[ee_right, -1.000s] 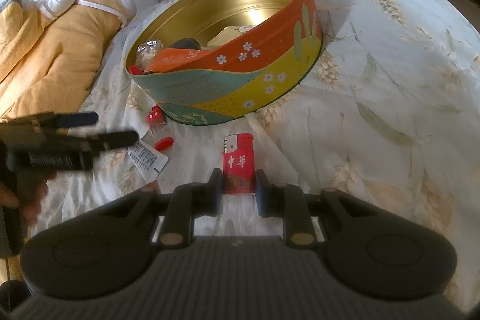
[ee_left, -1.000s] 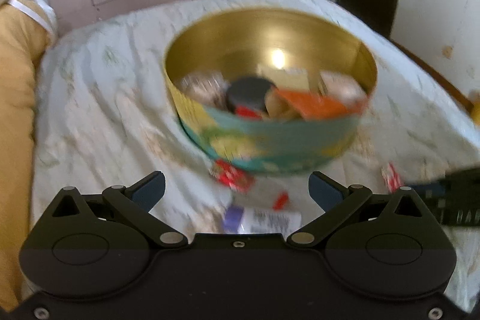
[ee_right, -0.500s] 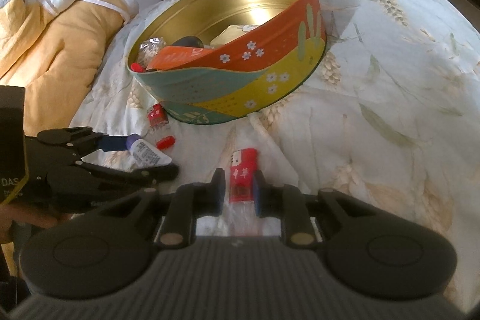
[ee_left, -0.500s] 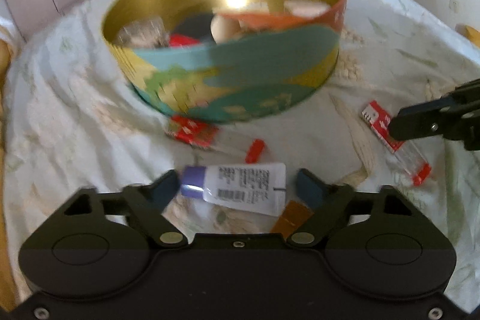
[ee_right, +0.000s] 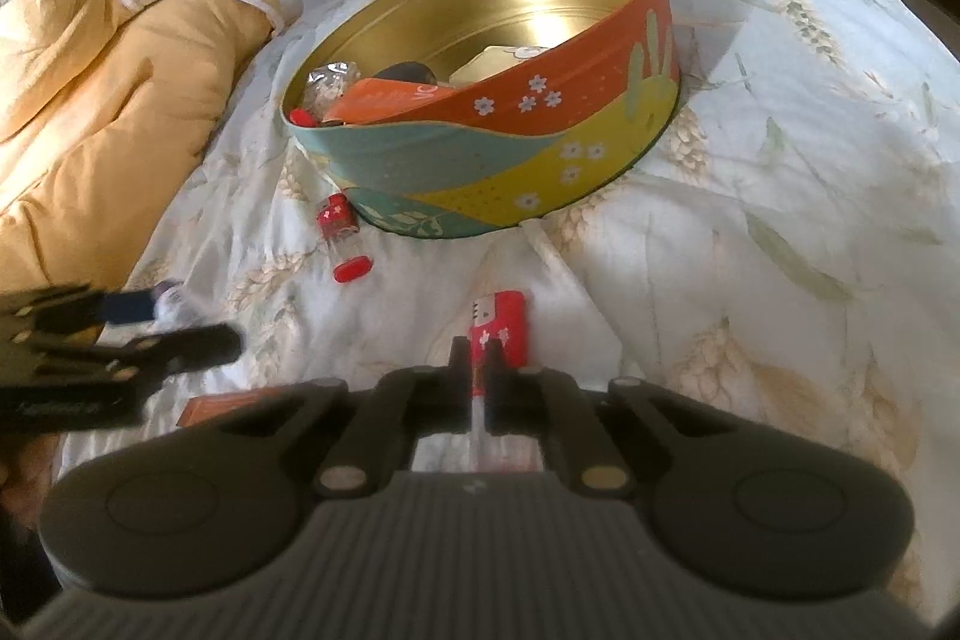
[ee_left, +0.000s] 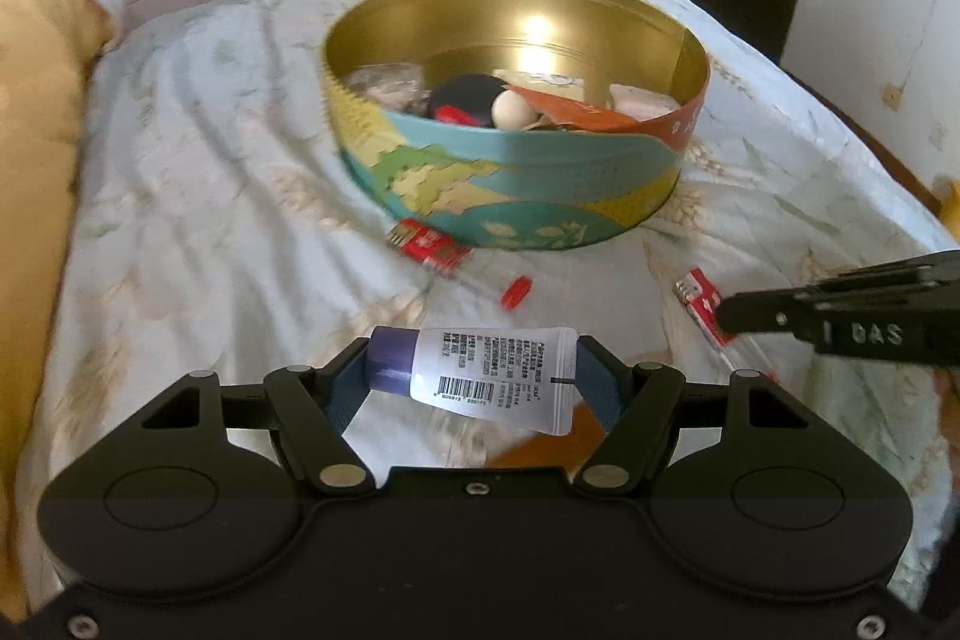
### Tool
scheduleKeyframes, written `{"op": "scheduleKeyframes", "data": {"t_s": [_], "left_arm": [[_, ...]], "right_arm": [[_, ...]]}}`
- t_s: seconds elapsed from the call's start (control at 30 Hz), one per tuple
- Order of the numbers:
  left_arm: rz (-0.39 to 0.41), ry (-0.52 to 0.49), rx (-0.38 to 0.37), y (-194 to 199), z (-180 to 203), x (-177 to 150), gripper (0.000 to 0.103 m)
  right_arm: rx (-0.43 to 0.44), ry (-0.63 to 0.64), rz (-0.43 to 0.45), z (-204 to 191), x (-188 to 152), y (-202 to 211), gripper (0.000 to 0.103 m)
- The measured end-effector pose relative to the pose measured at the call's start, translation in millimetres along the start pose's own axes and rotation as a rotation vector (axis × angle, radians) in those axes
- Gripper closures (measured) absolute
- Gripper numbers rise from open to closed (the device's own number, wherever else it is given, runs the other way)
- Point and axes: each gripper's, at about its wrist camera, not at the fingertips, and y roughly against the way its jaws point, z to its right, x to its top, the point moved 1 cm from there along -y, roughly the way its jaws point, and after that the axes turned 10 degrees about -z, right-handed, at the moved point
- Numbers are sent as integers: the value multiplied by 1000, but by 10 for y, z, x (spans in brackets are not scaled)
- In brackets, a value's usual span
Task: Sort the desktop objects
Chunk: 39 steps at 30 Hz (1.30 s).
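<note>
A round, colourfully painted tin with a gold inside stands on the bedsheet and holds several small items. My left gripper is shut on a white tube with a purple cap, one finger at each end. In the right wrist view, my right gripper is shut on a red-and-clear lighter in front of the tin. A second red lighter lies at the tin's foot. The left wrist view also shows the right gripper at the right edge.
A yellow quilt is piled along the left of the bed. An orange packet lies on the sheet below the left gripper. The floral sheet lies wrinkled to the right of the tin.
My left gripper came down around the white tube and shut on its ends. My right gripper's fingers drew closer together on the red lighter.
</note>
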Motion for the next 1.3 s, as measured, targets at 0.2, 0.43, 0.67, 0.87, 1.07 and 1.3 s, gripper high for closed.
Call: {"op": "scheduleKeyframes", "data": {"t_s": [0.2,0.43,0.67,0.87,1.07,1.3], "left_arm": [[21,69,-11,248,-61,-395,34],[39,144,-18,278,-32,-719,34],[50,227,-54,222,-146,-925,34],[76,279,-72,221,-250,-938,34],[77,254,-85,172,-200,-927,34],[120,237,-80,244,-180,-920,34]], "right_arm": [[-131,72,-4,-97,-56,-36,34],[-239,211,-23,-270,-190,-110,79],[-186,138,5,-274,-232,121,79],[-201,121,-8,-306,-287,148,79],[-208,75,0,-307,-333,204,79],[-220,24,-2,-273,-346,229,79]]}}
